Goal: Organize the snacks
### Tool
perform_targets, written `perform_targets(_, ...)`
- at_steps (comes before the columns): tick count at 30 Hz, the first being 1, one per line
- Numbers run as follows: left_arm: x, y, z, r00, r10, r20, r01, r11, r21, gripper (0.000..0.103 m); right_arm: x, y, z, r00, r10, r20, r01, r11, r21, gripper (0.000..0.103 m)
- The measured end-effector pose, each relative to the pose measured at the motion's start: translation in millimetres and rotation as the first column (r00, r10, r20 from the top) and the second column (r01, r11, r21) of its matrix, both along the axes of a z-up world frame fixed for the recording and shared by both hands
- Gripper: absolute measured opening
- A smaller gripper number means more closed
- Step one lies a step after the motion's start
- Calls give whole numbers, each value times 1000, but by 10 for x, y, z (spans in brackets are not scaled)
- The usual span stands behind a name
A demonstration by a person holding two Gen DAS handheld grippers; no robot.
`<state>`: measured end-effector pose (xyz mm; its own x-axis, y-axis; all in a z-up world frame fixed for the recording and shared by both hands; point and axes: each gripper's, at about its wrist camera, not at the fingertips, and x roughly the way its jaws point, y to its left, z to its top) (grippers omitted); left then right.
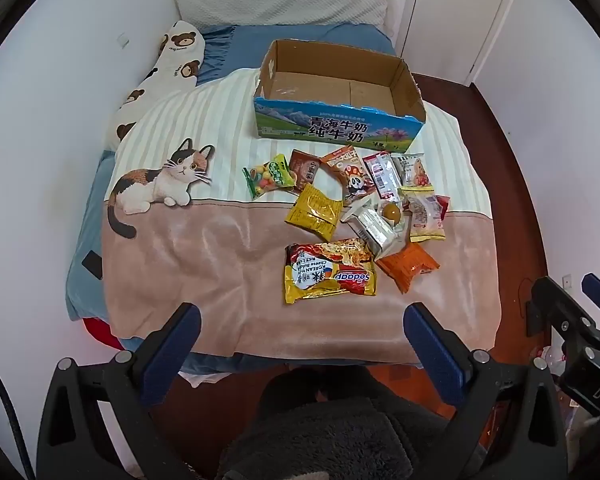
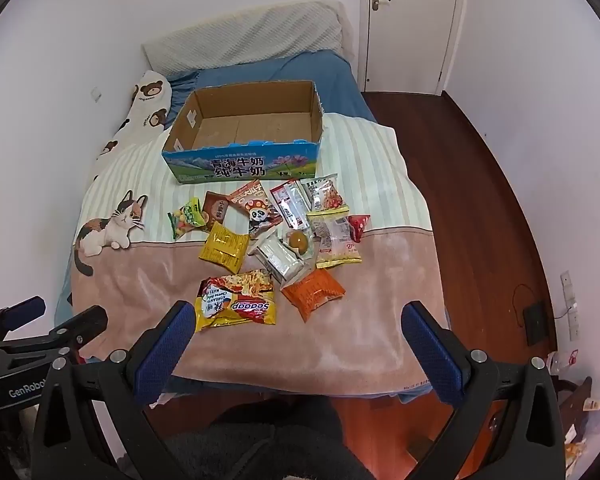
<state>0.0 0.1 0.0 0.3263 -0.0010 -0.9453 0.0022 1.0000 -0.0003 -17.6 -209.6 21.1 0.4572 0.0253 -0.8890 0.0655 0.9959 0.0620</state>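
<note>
Several snack packets lie in a loose pile on the bed blanket [image 1: 220, 256]. Nearest is a Sedaap noodle pack [image 1: 330, 272] [image 2: 236, 300], then an orange packet [image 1: 408, 265] [image 2: 313, 293], a yellow packet [image 1: 314, 211] [image 2: 224, 247], a silver pack [image 1: 374, 229] and a green candy bag [image 1: 267, 175] [image 2: 187, 218]. An empty cardboard milk box [image 1: 416, 96] [image 2: 180, 126] stands behind them. My left gripper [image 1: 300, 320] is open and empty above the bed's near edge. My right gripper [image 2: 298, 318] is open and empty, just short of the noodle pack.
The bed fills the room between a white wall on the left and wooden floor [image 2: 480, 184] on the right. A bear-print pillow [image 1: 160, 76] and a white pillow [image 1: 284, 0] lie at the head. A door [image 2: 412, 20] stands at the back right.
</note>
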Motion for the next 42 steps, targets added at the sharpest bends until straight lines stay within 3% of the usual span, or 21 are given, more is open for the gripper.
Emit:
perform_targets(20,-78,-19,184,998,-7,54,8,1000,-5,103,-48,12,0,1000,-3,-7,3,1000,-3,103)
perform_targets(42,-85,-23,186,999,-13,50,14,1000,-12,103,-99,19,48,1000,-5,-4,5,1000,2,103)
